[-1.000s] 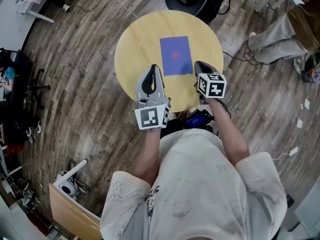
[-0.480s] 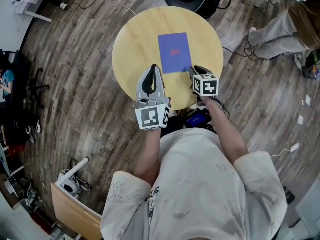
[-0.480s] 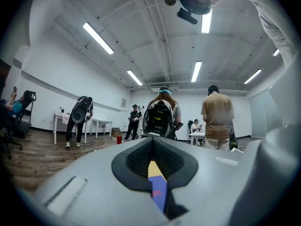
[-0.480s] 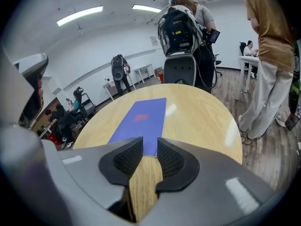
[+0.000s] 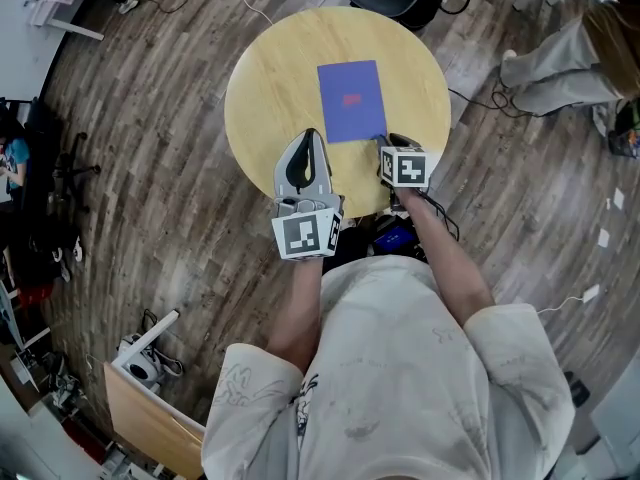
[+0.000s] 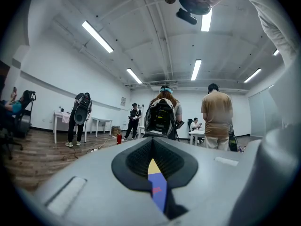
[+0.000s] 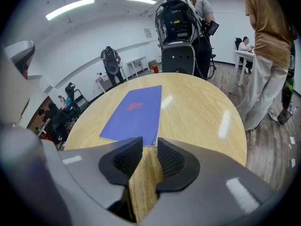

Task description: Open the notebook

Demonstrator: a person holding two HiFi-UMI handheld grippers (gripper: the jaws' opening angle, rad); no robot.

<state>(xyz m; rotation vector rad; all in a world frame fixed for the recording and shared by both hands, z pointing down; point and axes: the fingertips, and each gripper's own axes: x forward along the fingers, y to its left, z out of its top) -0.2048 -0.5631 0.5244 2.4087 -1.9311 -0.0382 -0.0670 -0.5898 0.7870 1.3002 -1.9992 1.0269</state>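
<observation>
I count one notebook (image 5: pixel 351 100), red cover mark unreadable, on one counter (image 5: pixel 270 88), and two tools: left tool (image 5: pixel 307 138) closed and empty, right tool (image 7: pixel 149 149) just opening, empty, at the notebook's near corner.

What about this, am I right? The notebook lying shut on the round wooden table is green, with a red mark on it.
Not quite. The notebook is blue, not green, as the head view and the right gripper view both show. The rest is right: it lies shut on the round wooden table, with a red mark on its cover.
</observation>
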